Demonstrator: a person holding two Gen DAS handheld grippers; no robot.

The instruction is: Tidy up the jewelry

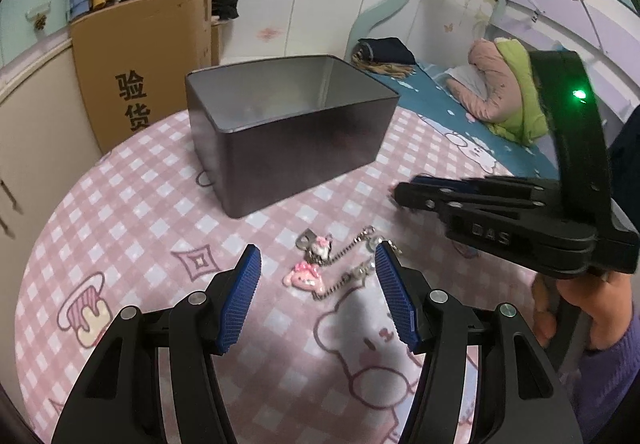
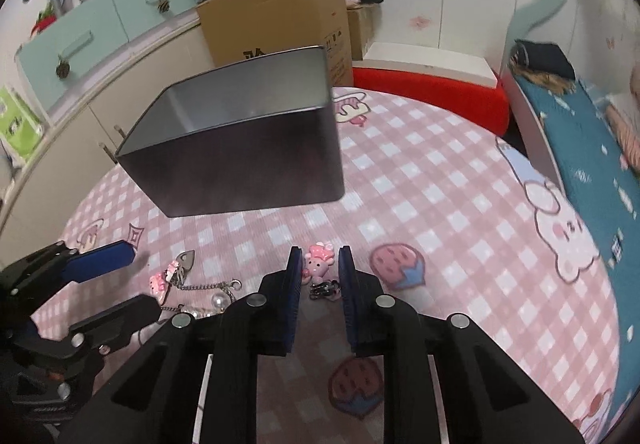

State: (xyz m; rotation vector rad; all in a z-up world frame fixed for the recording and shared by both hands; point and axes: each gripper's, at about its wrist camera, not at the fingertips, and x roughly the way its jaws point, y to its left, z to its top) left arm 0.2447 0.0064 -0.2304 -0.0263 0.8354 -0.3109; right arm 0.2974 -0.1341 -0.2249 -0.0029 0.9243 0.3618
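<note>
A dark open metal tin [image 1: 296, 132] stands on the pink checked cloth; it also shows in the right wrist view [image 2: 240, 148]. In the left wrist view, pink charm keychains with chains and pearls [image 1: 320, 264] lie between the blue pads of my open left gripper [image 1: 316, 264], on the cloth. In the right wrist view, a pink bear charm with a small dark clasp [image 2: 318, 268] lies between the pads of my right gripper [image 2: 318, 264], which is partly closed around it without clearly touching. The right gripper also shows in the left wrist view [image 1: 404, 196], low over the cloth.
A cardboard box [image 1: 144, 68] stands behind the tin at the left. A bed with a blue sheet [image 1: 460, 104] and clothes lies to the right. A red cushion [image 2: 432, 92] sits beyond the table edge. Cabinets [image 2: 80, 44] line the back left.
</note>
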